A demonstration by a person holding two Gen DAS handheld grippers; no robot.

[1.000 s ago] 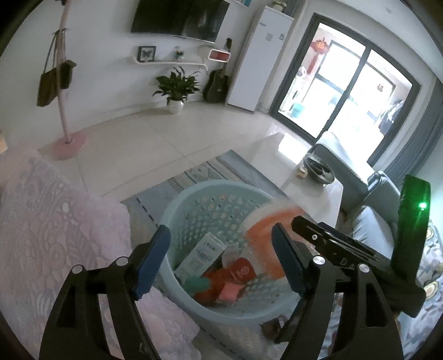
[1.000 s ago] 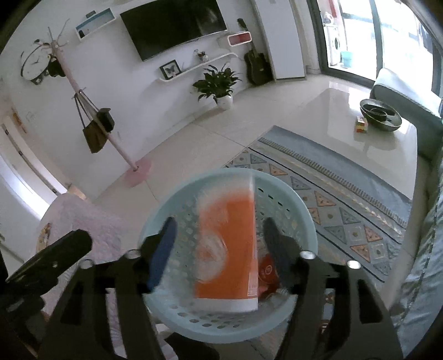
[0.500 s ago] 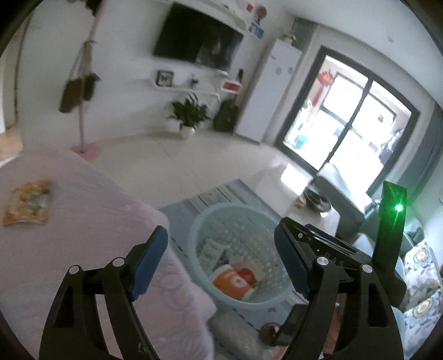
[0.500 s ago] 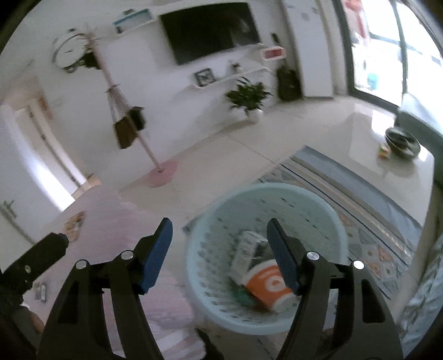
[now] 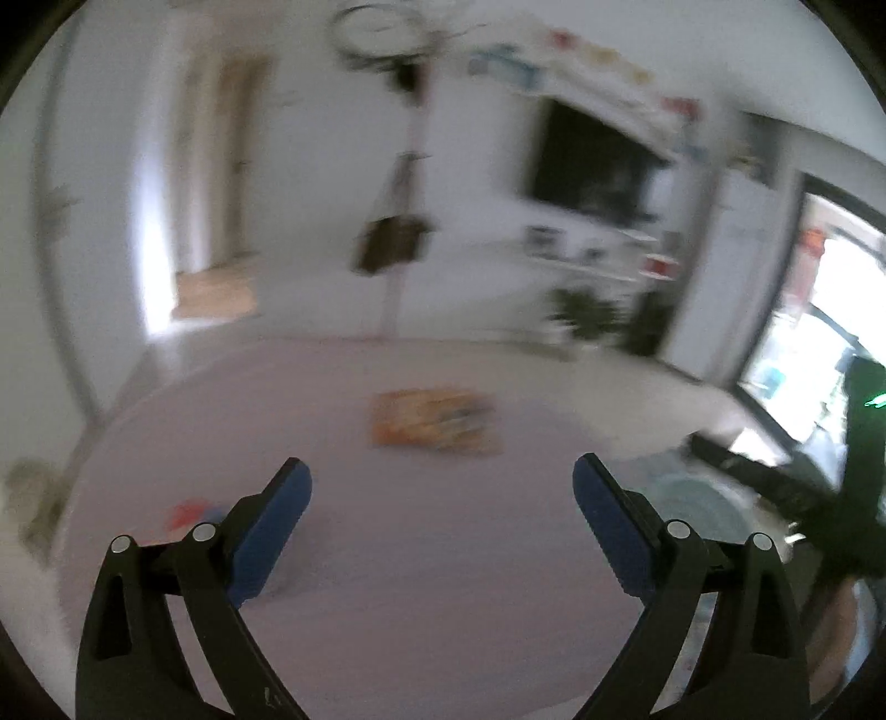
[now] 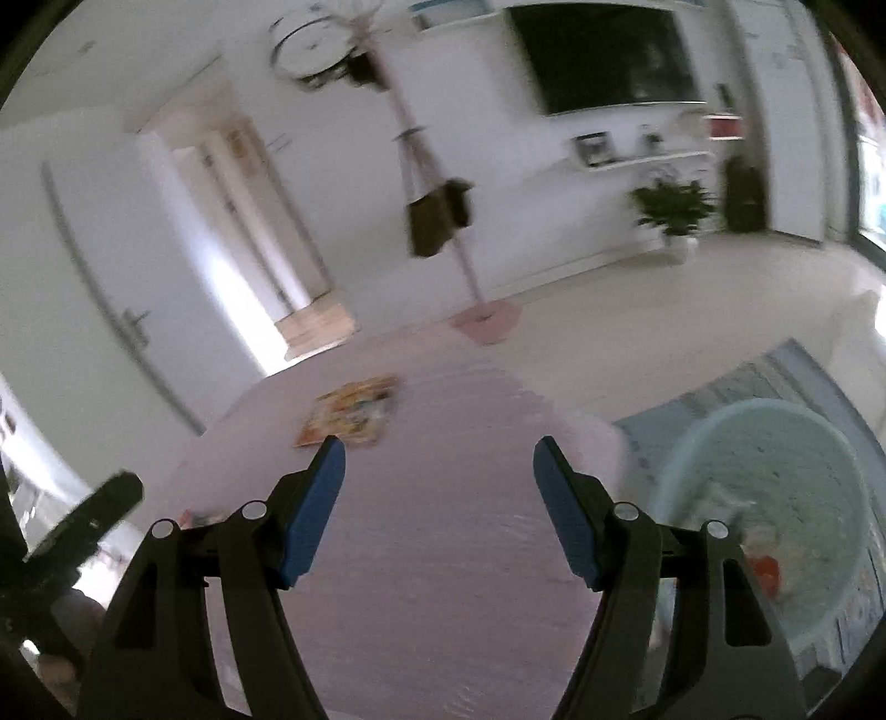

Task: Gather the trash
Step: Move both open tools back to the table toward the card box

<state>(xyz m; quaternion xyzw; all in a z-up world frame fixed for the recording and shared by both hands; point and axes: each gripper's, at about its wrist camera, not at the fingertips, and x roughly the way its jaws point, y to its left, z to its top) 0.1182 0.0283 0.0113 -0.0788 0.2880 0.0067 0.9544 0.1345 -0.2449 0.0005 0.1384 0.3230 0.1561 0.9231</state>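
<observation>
An orange snack wrapper (image 5: 434,423) lies flat on the pink tablecloth (image 5: 443,581), ahead of my left gripper (image 5: 441,493), which is open and empty. The wrapper also shows in the right wrist view (image 6: 351,412), just left of and beyond my open, empty right gripper (image 6: 439,471). A small red piece (image 5: 185,512) lies on the cloth at the left, blurred. The light blue basket (image 6: 830,443) stands on the floor to the right, with an orange cup (image 6: 767,570) and other trash inside. The left view is blurred.
A coat stand (image 6: 443,216) with a brown bag stands on the tiled floor beyond the table. A patterned rug (image 6: 775,376) lies under the basket. A potted plant (image 6: 673,213) and a wall TV (image 6: 603,52) are at the back. The other gripper's body (image 5: 864,476) is at the right.
The orange cup left my right gripper and landed in the basket. Both grippers swung left, away from the basket, and now face the pink table with the wrapper.
</observation>
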